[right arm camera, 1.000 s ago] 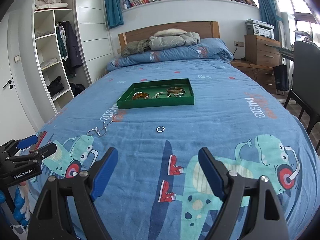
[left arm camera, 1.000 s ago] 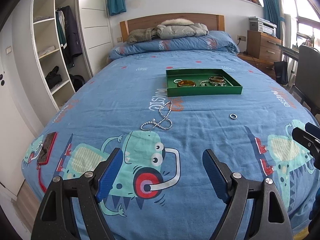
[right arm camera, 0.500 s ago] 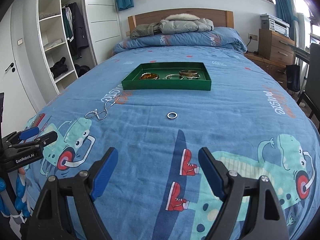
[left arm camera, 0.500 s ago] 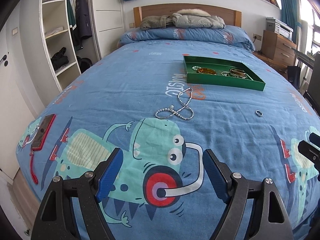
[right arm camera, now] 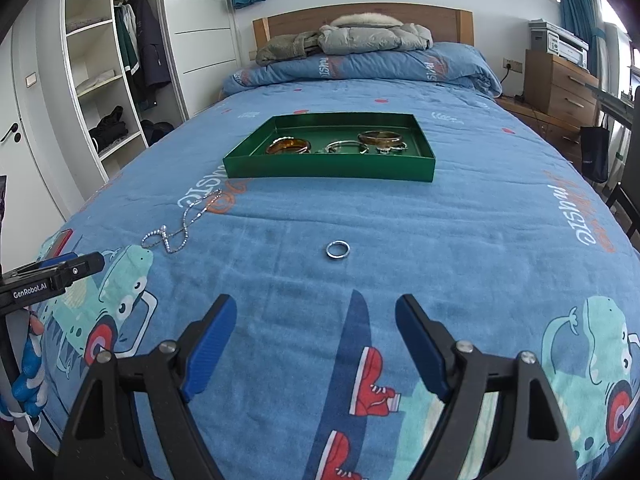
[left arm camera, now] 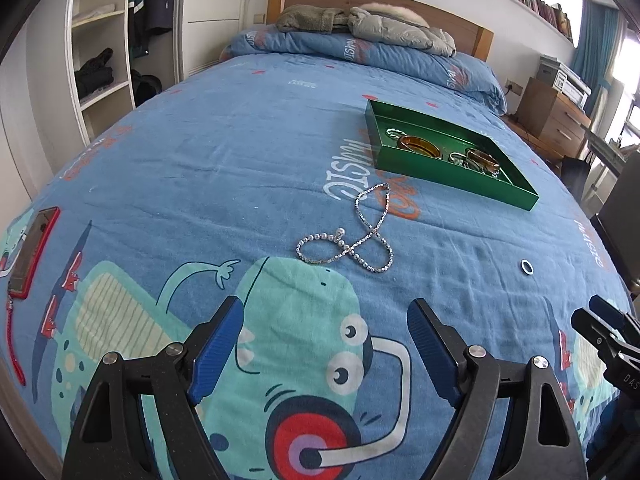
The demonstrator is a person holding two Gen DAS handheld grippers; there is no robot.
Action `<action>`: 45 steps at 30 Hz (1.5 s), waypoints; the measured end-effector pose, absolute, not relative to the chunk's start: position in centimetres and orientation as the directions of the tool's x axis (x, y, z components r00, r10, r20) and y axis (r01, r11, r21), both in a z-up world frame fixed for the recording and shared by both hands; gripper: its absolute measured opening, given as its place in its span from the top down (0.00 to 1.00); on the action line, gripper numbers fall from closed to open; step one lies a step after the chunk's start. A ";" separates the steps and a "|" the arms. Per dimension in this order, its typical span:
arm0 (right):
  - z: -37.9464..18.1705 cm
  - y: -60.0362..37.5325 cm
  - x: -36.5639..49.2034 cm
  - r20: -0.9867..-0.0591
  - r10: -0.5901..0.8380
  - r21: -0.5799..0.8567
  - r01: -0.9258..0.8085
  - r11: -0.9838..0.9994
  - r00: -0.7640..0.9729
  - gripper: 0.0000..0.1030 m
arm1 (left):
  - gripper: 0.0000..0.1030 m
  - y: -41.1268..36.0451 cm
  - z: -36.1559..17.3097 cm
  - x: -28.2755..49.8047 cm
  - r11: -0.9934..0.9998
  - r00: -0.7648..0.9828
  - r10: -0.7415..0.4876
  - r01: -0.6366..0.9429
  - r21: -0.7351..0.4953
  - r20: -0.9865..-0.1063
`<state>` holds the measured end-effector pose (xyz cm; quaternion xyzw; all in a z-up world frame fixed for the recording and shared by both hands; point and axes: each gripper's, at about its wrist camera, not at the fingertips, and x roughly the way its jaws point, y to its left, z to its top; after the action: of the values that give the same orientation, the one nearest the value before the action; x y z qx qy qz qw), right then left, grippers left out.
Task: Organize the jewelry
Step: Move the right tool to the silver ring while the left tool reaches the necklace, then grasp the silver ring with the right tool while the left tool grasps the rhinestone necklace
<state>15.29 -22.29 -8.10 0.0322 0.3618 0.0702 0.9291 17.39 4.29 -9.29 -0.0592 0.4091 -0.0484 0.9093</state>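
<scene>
On the blue bedspread, a green tray holds bangles. Nearer the grippers, a silver necklace lies looped, well apart from the ring, which lies flat. Left gripper: jaws opening, nothing between them, above the bedspread short of the necklace. Right gripper: jaws spread wide, empty, short of the ring. A red phone lies at the bed's left edge.
</scene>
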 end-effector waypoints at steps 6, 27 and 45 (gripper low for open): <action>-9.3 -22.4 18.1 -0.679 0.176 0.130 -0.119 0.984 0.712 0.23 | 0.19 3.6 -10.4 21.4 0.983 0.634 -0.176 0.067 -0.173 -0.753; -12.8 -22.9 24.5 -0.726 0.201 0.154 -0.129 0.980 0.658 0.82 | 0.92 -3.6 -13.6 27.5 0.972 0.584 -0.175 0.230 -0.046 -0.792; -4.1 -24.6 25.8 -0.570 0.206 0.129 -0.161 0.979 0.795 0.82 | 0.98 -4.2 -2.7 30.3 0.957 0.721 -0.262 0.279 -0.078 -0.641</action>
<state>25.77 -24.63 -4.06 0.0368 0.3048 0.0969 0.9468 30.32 -4.22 -2.66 0.0120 0.3439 -0.1458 0.9275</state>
